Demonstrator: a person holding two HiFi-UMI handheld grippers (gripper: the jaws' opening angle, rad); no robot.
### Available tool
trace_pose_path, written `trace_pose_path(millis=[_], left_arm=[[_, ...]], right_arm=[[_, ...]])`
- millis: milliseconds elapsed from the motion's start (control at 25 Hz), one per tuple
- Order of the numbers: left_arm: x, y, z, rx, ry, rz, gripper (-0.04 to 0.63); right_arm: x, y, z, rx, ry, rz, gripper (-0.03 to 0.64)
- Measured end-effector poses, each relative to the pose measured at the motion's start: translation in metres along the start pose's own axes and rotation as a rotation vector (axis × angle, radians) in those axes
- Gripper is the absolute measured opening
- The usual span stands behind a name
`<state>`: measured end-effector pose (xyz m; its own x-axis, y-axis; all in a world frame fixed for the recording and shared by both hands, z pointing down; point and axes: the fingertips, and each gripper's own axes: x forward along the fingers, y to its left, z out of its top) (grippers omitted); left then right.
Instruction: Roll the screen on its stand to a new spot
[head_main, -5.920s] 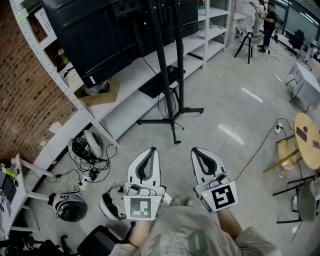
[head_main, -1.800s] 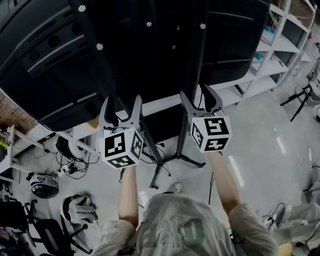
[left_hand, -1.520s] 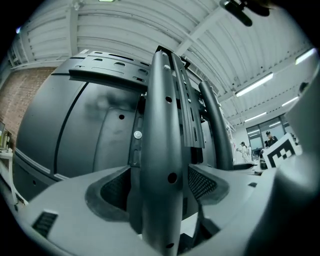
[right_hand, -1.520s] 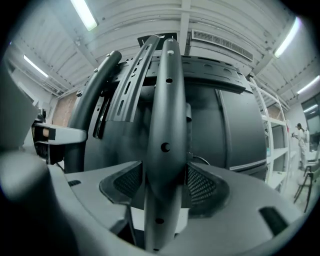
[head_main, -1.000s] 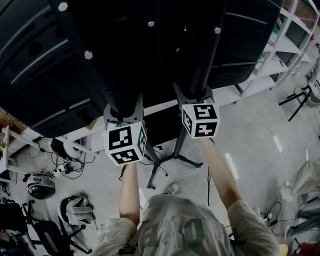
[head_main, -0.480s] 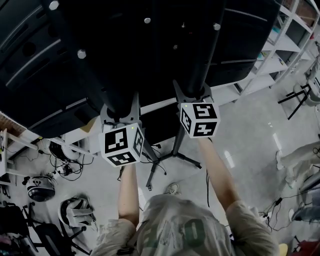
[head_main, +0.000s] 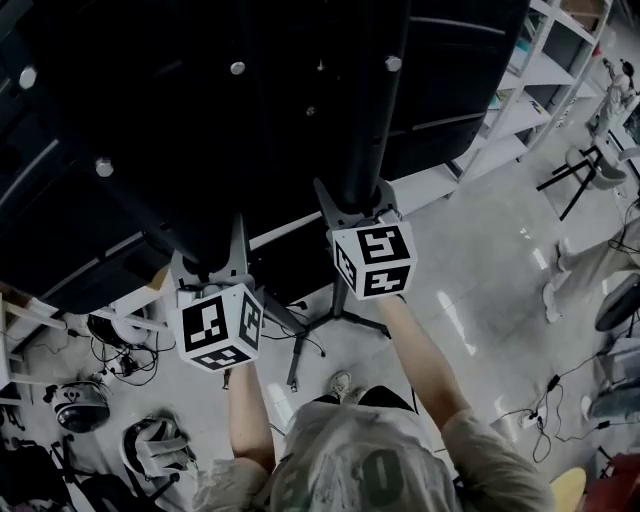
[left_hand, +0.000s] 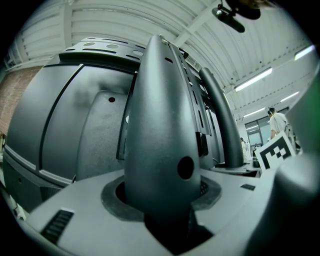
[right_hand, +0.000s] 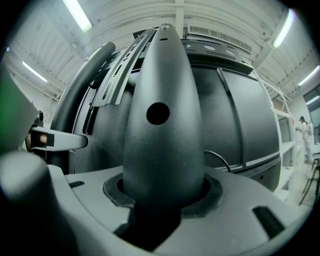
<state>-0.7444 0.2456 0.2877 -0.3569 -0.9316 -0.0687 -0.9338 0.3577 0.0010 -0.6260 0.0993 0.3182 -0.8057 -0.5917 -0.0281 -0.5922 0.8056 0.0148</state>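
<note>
Glossy grey floor (head_main: 490, 270) bearing the stand's black base (head_main: 335, 318); left of that base lie tangled cables (head_main: 125, 335) and 2 headsets (head_main: 78, 405).

One black screen (head_main: 455, 90), two stand posts, left post (left_hand: 160, 125) and right post (right_hand: 162, 130), two grippers, left gripper (head_main: 210, 255) and right gripper (head_main: 355, 195), whose jaws had just been closing, one post between each pair, two white helmets (head_main: 82, 400) (head_main: 150, 448) lay below.

Left tool (head_main: 208, 255) grips the stand's left post (head_main: 165, 215), right tool (head_main: 355, 200) the right post (head_main: 370, 120), jaws just closing in. Black screen (head_main: 480, 80) fills the top.
</note>
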Motion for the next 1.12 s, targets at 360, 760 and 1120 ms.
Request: trace_pose_path(millis=[360,760,1120], left_arm=[[-0.003,-0.015,-0.003,-0.006,0.006,0.014,0.215],[0.012,-0.072,0.000,-0.005,0.006,0.053,0.215],[0.041,-0.172,-0.003,-0.004,0.002,0.049,0.215]], right_arm=[[-0.009,-0.011,0.000,-0.002,-0.012,0.018,0.199],[-0.018,-0.066,0.002,0.002,-0.012,0.060,0.199],[-0.047,-0.167,0.001,0.002,-0.011,0.063,0.199]])
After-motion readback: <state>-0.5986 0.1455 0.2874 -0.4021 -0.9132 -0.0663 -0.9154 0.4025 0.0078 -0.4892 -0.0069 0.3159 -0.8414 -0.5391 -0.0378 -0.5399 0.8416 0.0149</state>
